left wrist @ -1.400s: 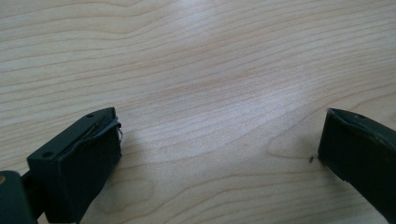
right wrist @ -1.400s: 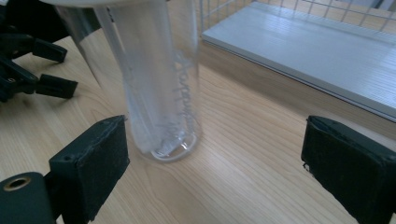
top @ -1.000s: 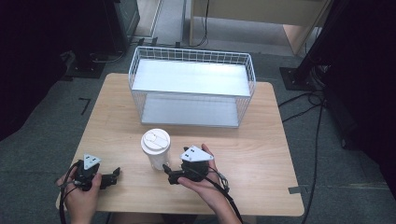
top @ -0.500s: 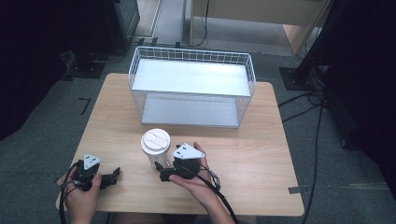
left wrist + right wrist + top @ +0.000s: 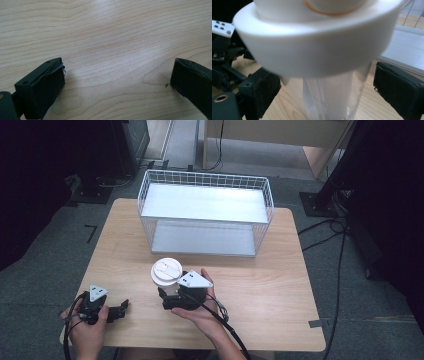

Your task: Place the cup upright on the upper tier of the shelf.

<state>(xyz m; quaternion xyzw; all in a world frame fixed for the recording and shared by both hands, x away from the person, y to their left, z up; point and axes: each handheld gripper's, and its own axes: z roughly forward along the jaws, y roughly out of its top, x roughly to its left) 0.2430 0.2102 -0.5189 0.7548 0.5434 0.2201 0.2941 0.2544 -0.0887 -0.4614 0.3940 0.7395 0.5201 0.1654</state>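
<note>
Right claw [image 5: 169,296] moved left; now straddles cup [image 5: 166,274].

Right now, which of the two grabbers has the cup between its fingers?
The right gripper: the white-lidded cup stands between its open fingers. The left gripper has bare table between its own.

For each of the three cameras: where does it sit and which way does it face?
High view: above the person's side, looking forward and down at table, basket, cup; both hands and tongs show.
Left gripper view: on left tongs, facing bare tabletop.
Right gripper view: on right tongs, jaws flanking the cup.
Shared: cup, high and right.
</note>
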